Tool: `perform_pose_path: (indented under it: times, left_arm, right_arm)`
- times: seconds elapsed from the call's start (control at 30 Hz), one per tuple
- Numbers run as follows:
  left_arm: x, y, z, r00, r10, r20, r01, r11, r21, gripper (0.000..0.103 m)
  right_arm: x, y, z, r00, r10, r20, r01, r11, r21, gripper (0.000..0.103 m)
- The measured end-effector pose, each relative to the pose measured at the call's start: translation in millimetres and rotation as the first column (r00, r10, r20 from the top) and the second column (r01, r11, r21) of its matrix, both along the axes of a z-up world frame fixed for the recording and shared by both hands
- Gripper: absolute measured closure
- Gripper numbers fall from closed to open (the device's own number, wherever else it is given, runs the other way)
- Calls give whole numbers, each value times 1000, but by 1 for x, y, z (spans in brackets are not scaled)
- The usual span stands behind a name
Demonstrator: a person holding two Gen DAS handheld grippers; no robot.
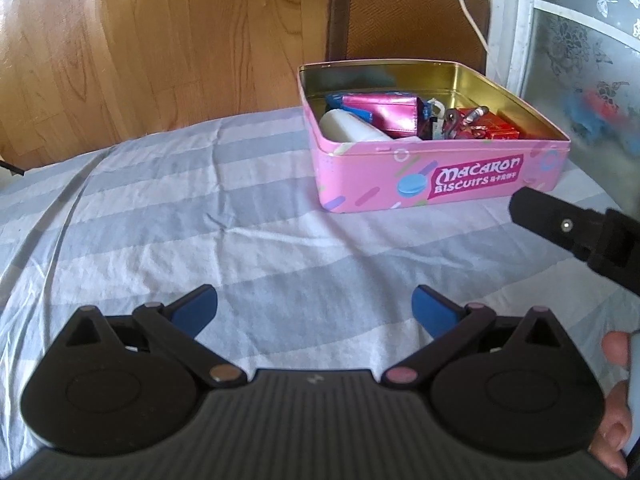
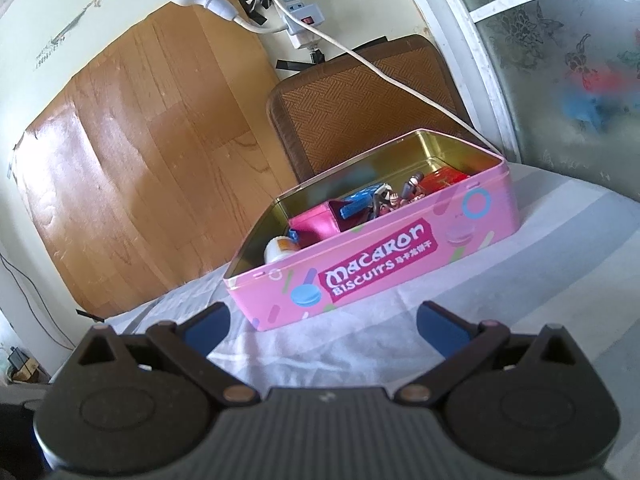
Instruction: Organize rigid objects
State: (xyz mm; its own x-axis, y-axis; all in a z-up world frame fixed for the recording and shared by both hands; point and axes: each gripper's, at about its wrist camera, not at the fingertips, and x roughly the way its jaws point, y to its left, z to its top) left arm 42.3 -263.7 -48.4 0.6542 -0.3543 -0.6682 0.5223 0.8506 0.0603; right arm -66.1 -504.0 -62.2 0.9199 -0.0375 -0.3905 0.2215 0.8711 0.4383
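Note:
A pink "Macaron Biscuits" tin [image 1: 472,168] stands open on the striped cloth. It holds a white bottle [image 1: 348,126], a magenta pouch [image 1: 384,110], a blue packet [image 1: 340,101], a small figure [image 1: 460,122] and a red box [image 1: 500,126]. My left gripper [image 1: 314,312] is open and empty, low over the cloth in front of the tin and to its left. My right gripper [image 2: 322,326] is open and empty just before the tin [image 2: 400,264], and one of its black fingers [image 1: 560,228] shows at the right of the left wrist view.
The blue-and-white striped cloth [image 1: 240,220] covers the surface. A wooden panel [image 2: 140,152] and a brown woven board [image 2: 360,108] lean at the back. A white cable [image 2: 400,80] runs from a power strip [image 2: 298,16] down behind the tin. A frosted window [image 2: 560,60] stands at the right.

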Motion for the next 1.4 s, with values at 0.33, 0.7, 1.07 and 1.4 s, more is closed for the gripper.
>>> perform_pose_path:
  times: [0.33,0.7,1.07,1.4]
  left_arm:
    - [-1,0,2,1000,13,-27,-13,1000,2,0]
    - [-11,-2,11,999,18,45,-19,999,25,0]
    - [-21,-2,21,985,23,168,-25,1000,8,0]
    - [-18,-4,20,981,52,189,-56,998,15,0]
  right_arm:
    - [-5,2,6,1000,-7,24,7,1000,-24,0]
    - [-10,6,13,999,-3,53,5,999,-42,0]
    - [-12,3,15,998,-10,60,12,999,-35,0]
    - [-12,1,14,998,-12,63,14,999,-29,0]
